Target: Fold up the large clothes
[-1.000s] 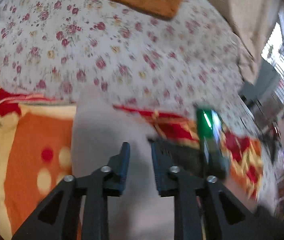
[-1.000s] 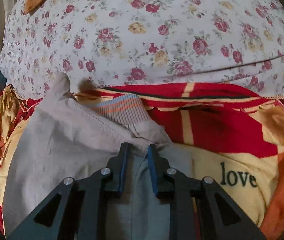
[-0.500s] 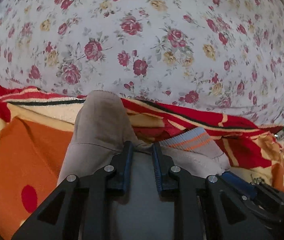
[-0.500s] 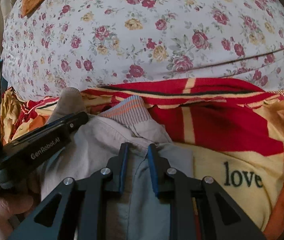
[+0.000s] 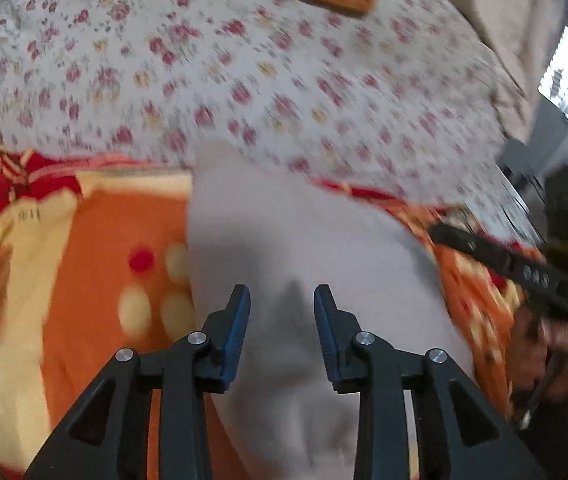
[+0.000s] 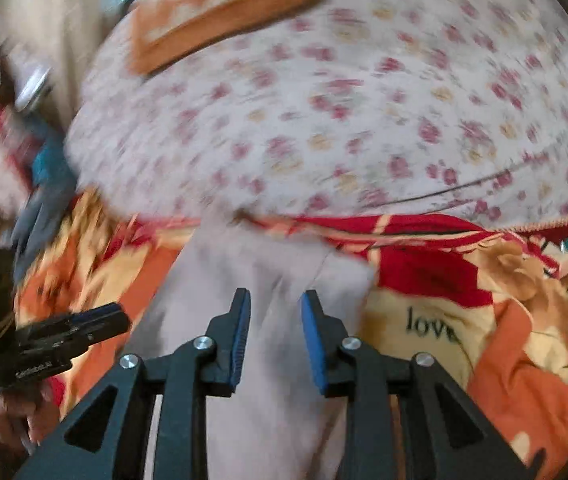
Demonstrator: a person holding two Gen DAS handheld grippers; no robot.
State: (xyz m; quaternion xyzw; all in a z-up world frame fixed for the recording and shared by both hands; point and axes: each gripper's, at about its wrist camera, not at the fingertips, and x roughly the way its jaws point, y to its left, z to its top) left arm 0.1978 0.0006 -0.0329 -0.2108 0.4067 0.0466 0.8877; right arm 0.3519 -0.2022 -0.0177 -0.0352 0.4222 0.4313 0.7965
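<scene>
Both tools apart, gripping nothing, over the garment.
Left tool [image 5: 281, 300] and right tool [image 6: 275, 304] hover above the grey garment [image 5: 304, 248], flat on the blanket [image 5: 83, 260], likely between folds.

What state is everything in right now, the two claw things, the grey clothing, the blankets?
Left gripper: open, nothing between its fingers, over the garment.
Right gripper: open, holding nothing.
Grey garment: lying folded on the blanket, released.
Orange and red blanket: spread out, rumpled, under the garment.
Floral sheet: spread over the bed.
Orange towel: lying flat on the sheet.
</scene>
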